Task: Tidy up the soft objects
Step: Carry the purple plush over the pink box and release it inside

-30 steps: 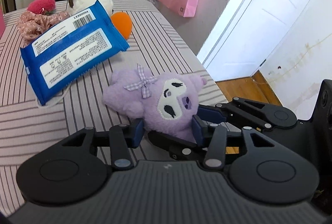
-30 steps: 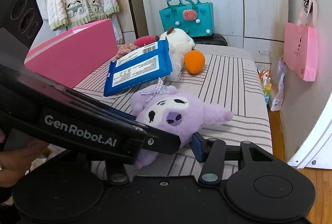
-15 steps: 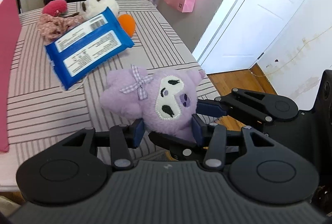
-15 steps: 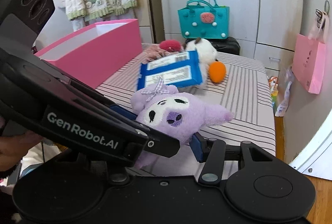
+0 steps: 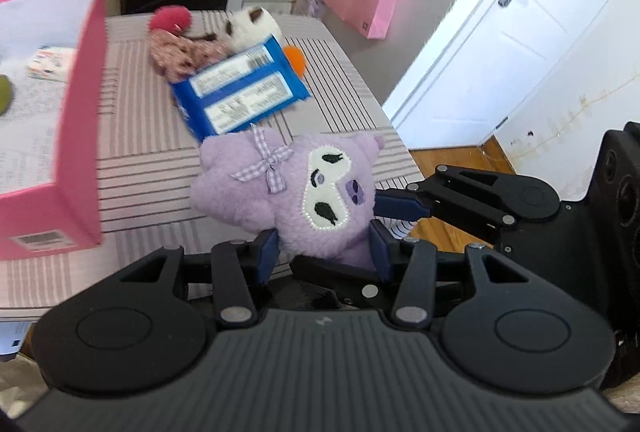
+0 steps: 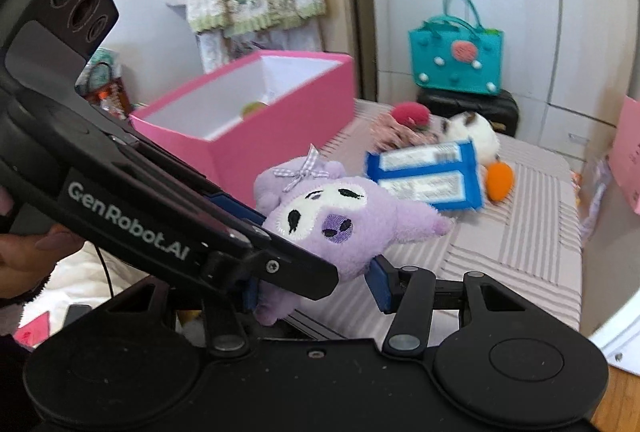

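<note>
Up front in the left wrist view, the left gripper (image 5: 322, 256) has its blue pads clamped on the lower part of the purple plush (image 5: 296, 192), which hangs above the near edge of the striped table (image 5: 152, 152). The right gripper (image 5: 384, 220) reaches in from the right, one pad pressed to the plush beside its white face. Behind the plush lies a blue wipes pack (image 5: 240, 96), and past it a floral cloth (image 5: 180, 52), a red plush (image 5: 170, 19), a white plush (image 5: 250, 28) and an orange toy (image 5: 296, 60). A pink box (image 5: 52, 112) stands open at the left.

From the right wrist view, the right gripper (image 6: 316, 288) is closed on the plush (image 6: 340, 216) at its underside, one pad partly hidden by the left gripper (image 6: 248, 244), which crosses from the left and pinches the same toy. The plush is held clear of the table (image 6: 520, 232), near the box (image 6: 280, 124). The pack (image 6: 428, 172) is blurred, with the orange toy (image 6: 500, 182) just beside it.
</note>
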`<state>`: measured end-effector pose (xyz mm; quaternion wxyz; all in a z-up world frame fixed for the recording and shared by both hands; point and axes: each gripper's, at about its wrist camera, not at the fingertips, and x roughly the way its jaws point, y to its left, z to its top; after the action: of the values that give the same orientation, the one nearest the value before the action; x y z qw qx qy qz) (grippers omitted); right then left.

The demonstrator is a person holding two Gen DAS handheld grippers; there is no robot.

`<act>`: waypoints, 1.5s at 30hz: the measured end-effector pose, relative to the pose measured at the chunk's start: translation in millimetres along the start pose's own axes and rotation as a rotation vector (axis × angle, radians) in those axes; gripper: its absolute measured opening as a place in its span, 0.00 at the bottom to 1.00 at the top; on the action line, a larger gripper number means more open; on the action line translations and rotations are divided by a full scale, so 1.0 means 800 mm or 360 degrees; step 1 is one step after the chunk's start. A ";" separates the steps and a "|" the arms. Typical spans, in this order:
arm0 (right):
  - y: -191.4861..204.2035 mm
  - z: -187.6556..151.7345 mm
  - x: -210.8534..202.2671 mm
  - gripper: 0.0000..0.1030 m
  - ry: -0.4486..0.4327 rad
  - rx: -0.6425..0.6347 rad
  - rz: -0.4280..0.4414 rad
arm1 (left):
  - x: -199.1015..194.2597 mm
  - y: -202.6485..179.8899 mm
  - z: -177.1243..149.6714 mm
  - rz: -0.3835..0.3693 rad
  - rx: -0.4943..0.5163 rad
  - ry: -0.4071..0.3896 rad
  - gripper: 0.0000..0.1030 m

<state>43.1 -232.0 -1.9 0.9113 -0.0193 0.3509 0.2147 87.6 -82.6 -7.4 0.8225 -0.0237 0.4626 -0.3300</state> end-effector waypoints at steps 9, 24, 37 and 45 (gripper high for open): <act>0.047 0.048 -0.005 0.56 -0.0119 -0.0167 0.0112 | -0.077 0.034 0.000 0.0051 -0.0039 -0.0215 0.45; 0.077 0.151 0.083 0.55 -0.0169 -0.0309 0.0317 | -0.105 0.158 0.056 0.0109 -0.0274 -0.0404 0.45; 0.078 0.223 0.226 0.54 0.0112 -0.0388 0.0321 | -0.033 0.302 0.117 0.0060 -0.0749 -0.0131 0.44; 0.085 0.228 0.270 0.54 0.0345 -0.0467 0.0273 | 0.003 0.339 0.112 -0.0019 -0.0922 -0.0001 0.44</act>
<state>273.7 -54.8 3.7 0.8339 -0.1448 0.4124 0.3371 299.2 104.0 -51.9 0.7797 -0.2605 0.5371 -0.1889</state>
